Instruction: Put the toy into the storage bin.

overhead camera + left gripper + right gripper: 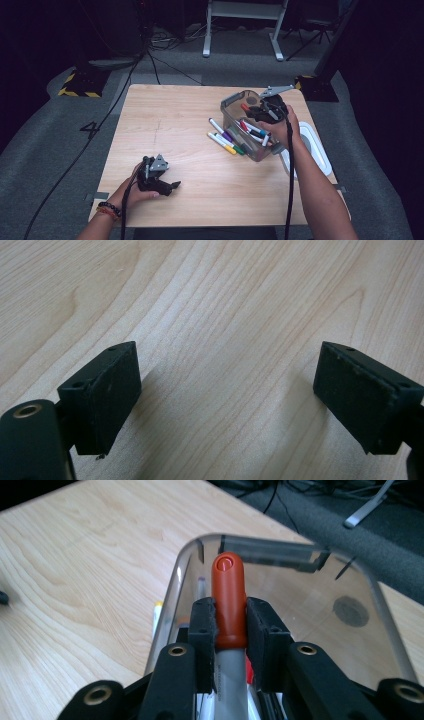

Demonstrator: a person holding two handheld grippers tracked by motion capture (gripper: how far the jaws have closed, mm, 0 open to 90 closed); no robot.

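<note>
Marker (229, 600) barrel cut off by bottom edge; bin (380, 630) near wall out of frame.

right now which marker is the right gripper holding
The orange-capped marker, clamped in the right gripper above the clear bin. The other markers lie loose on the table or in the bin.

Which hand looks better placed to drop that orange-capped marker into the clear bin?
The right. The right gripper already clamps the orange-capped marker between its jaws, directly over the clear bin. The left gripper rests far off at the table's near edge, jaws apart with nothing between them.
</note>
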